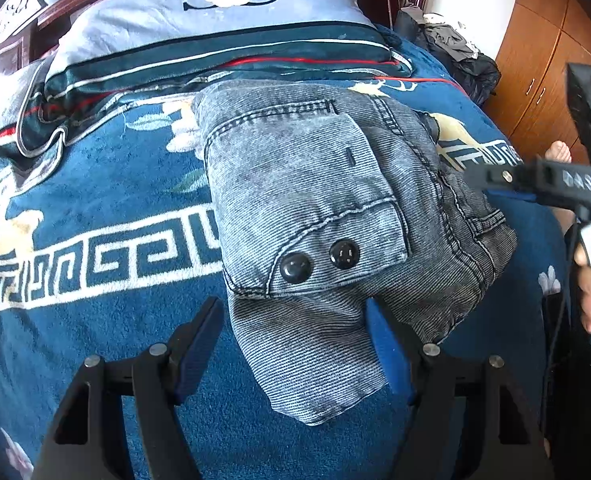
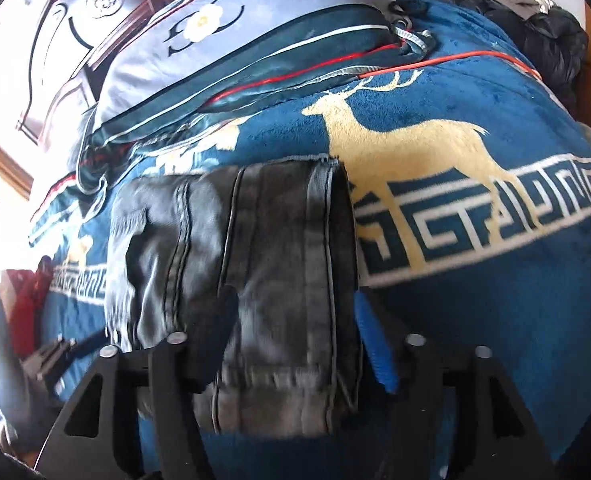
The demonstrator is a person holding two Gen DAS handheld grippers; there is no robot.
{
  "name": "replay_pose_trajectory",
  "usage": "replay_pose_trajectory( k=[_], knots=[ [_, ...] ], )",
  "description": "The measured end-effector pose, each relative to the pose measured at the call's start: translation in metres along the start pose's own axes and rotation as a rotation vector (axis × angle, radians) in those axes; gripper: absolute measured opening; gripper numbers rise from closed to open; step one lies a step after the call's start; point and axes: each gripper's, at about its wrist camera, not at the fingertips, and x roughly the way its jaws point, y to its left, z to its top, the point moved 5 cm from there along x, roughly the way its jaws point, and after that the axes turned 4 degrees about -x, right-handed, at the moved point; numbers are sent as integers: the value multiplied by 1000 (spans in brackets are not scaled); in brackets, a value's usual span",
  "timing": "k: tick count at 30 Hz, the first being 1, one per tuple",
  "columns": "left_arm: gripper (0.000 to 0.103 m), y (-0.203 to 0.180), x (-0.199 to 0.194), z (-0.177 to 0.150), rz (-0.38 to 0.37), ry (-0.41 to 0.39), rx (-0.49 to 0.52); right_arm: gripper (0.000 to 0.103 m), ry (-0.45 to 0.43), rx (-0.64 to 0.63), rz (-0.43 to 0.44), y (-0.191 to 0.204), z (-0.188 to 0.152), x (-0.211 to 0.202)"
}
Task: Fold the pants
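Grey-blue denim pants lie folded in a thick bundle on the blue blanket, a flap with two black buttons on top. My left gripper is open, its blue-padded fingers on either side of the bundle's near corner. The right gripper enters from the right at the bundle's right edge. In the right wrist view the pants lie between the wide-open fingers of my right gripper; the left finger is partly behind the cloth.
A folded quilt and pillow lie at the head of the bed by a dark wooden headboard. Dark clothes are piled at the far right corner. A wooden cabinet stands to the right.
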Motion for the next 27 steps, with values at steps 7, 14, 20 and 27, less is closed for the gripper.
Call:
replay_pose_trajectory(
  k=[7, 14, 20, 27],
  knots=[
    [76, -3, -2, 0, 34, -18, 26, 69, 47, -36, -28, 3, -26, -2],
    [76, -8, -4, 0, 72, -40, 65, 75, 82, 22, -3, -4, -44, 10],
    [76, -8, -5, 0, 76, -45, 68, 78, 73, 69, 37, -11, -46, 13],
    [76, -9, -7, 1, 93, -55, 86, 78, 64, 72, 46, -12, -47, 13]
  ],
)
